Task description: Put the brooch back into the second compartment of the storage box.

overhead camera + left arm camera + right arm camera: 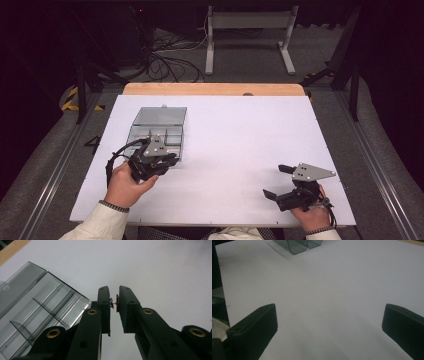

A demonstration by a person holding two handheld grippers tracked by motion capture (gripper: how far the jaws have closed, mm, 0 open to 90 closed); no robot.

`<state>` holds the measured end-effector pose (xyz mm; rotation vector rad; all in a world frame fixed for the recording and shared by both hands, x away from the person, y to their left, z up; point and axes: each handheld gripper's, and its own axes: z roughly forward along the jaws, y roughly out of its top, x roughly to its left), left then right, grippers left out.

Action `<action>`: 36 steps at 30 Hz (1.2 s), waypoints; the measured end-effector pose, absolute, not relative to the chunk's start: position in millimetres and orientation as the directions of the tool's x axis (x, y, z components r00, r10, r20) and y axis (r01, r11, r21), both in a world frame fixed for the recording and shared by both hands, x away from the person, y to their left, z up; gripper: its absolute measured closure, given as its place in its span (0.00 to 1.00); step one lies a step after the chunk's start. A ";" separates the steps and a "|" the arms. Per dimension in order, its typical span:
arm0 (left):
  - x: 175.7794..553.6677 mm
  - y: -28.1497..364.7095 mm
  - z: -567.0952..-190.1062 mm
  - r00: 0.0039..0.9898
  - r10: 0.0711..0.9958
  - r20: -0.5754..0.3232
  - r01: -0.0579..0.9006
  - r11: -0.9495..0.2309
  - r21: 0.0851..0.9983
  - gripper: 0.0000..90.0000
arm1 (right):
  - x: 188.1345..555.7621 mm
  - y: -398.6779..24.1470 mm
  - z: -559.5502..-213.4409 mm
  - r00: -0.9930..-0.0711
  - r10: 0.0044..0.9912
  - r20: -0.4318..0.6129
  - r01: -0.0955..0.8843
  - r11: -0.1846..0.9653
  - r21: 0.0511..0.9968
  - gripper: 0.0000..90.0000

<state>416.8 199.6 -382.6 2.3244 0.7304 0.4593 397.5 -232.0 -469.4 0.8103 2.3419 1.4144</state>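
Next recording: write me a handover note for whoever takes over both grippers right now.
Left gripper: shut on a tiny orange-and-dark part, held just beside the clear compartment box.
Right gripper: open, nothing between its jaws, resting near the table's right front corner.
Box: lid open, lying flat behind it; the compartments in sight look empty.
Done: part picked up.
Left: probably drop it into a compartment; which one I cannot tell.

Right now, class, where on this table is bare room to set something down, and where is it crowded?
Free: the white tabletop between the clear compartment box and the right gripper, and its far right part. Crowded: the near left, where the left gripper pinches a tiny part beside the box.
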 end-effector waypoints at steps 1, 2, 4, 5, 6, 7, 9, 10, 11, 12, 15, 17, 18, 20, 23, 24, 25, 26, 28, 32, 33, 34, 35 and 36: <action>417.9 200.1 -382.2 0.783 0.608 0.133 0.378 -0.635 0.673 0.88 | 397.5 -231.9 -469.3 -0.801 0.597 0.042 0.315 0.361 0.877 0.01; 418.9 200.7 -381.4 0.780 0.611 0.137 0.379 -0.635 0.673 0.88 | 397.5 -231.9 -469.3 -0.801 0.598 0.041 0.315 0.361 0.878 0.01; 420.8 201.5 -380.3 0.775 0.617 0.135 0.382 -0.628 0.679 0.88 | 397.5 -231.9 -469.3 -0.800 0.598 0.042 0.315 0.361 0.878 0.01; 421.6 202.0 -379.4 0.773 0.620 0.135 0.385 -0.627 0.677 0.88 | 397.5 -231.9 -469.3 -0.800 0.598 0.042 0.315 0.361 0.878 0.01; 423.8 203.0 -378.7 0.769 0.625 0.136 0.387 -0.623 0.680 0.88 | 397.6 -231.9 -469.4 -0.800 0.598 0.043 0.316 0.361 0.877 0.01; 423.8 203.0 -378.7 0.769 0.625 0.136 0.387 -0.623 0.680 0.88 | 397.6 -231.9 -469.4 -0.800 0.598 0.043 0.317 0.361 0.877 0.01; 425.8 204.1 -378.0 0.765 0.629 0.139 0.390 -0.624 0.677 0.88 | 397.6 -232.0 -469.4 -0.800 0.598 0.043 0.316 0.361 0.877 0.01; 426.7 204.5 -377.9 0.763 0.631 0.139 0.390 -0.621 0.680 0.88 | 397.6 -232.0 -469.4 -0.800 0.598 0.043 0.316 0.360 0.878 0.01; 427.4 205.0 -377.8 0.760 0.635 0.138 0.393 -0.618 0.681 0.88 | 397.6 -232.0 -469.4 -0.800 0.598 0.043 0.316 0.360 0.878 0.01; 428.3 205.4 -377.6 0.759 0.636 0.138 0.394 -0.618 0.680 0.88 | 397.6 -232.1 -469.4 -0.800 0.598 0.044 0.317 0.359 0.878 0.01; 432.5 207.0 -377.0 0.744 0.652 0.146 0.404 -0.613 0.679 0.88 | 397.6 -231.9 -469.4 -0.800 0.598 0.043 0.316 0.360 0.878 0.01; 435.6 208.5 -377.3 0.728 0.671 0.140 0.420 -0.599 0.682 0.88 | 397.5 -232.0 -469.4 -0.800 0.598 0.043 0.316 0.359 0.878 0.01; 435.6 208.5 -377.3 0.728 0.671 0.140 0.420 -0.599 0.682 0.88 | 397.5 -232.0 -469.4 -0.800 0.598 0.043 0.316 0.359 0.878 0.01; 438.8 210.1 -377.2 0.715 0.685 0.137 0.433 -0.589 0.682 0.88 | 397.6 -231.9 -469.5 -0.800 0.598 0.044 0.317 0.359 0.878 0.01; 445.2 213.0 -378.5 0.700 0.701 0.134 0.448 -0.577 0.683 0.88 | 397.7 -231.8 -469.5 -0.801 0.598 0.043 0.317 0.361 0.877 0.01; 447.5 213.8 -379.4 0.693 0.708 0.135 0.451 -0.572 0.685 0.88 | 397.7 -231.8 -469.5 -0.801 0.598 0.043 0.317 0.361 0.877 0.01; 449.8 214.7 -380.2 0.688 0.713 0.136 0.454 -0.570 0.685 0.88 | 397.8 -231.9 -469.5 -0.801 0.597 0.044 0.317 0.360 0.877 0.01; 451.8 215.4 -381.3 0.679 0.721 0.134 0.461 -0.561 0.688 0.88 | 397.8 -231.9 -469.5 -0.801 0.597 0.044 0.317 0.360 0.877 0.01; 458.4 218.7 -383.1 0.666 0.735 0.131 0.473 -0.551 0.687 0.88 | 397.7 -232.1 -469.5 -0.800 0.598 0.045 0.317 0.358 0.878 0.01; 463.7 221.1 -385.6 0.651 0.749 0.125 0.485 -0.537 0.691 0.88 | 397.7 -232.1 -469.5 -0.801 0.597 0.045 0.317 0.359 0.878 0.01; 465.7 222.1 -386.5 0.649 0.751 0.126 0.486 -0.536 0.691 0.88 | 397.7 -232.1 -469.5 -0.801 0.597 0.046 0.317 0.359 0.878 0.01; 467.5 223.1 -387.3 0.645 0.754 0.126 0.491 -0.535 0.687 0.88 | 397.7 -232.1 -469.5 -0.801 0.597 0.046 0.317 0.359 0.878 0.01; 471.6 225.3 -389.2 0.638 0.759 0.129 0.496 -0.533 0.685 0.88 | 397.6 -232.1 -469.5 -0.801 0.596 0.045 0.316 0.359 0.878 0.01; 473.5 226.2 -390.5 0.634 0.764 0.122 0.501 -0.526 0.687 0.88 | 397.6 -232.1 -469.5 -0.802 0.596 0.045 0.316 0.359 0.878 0.01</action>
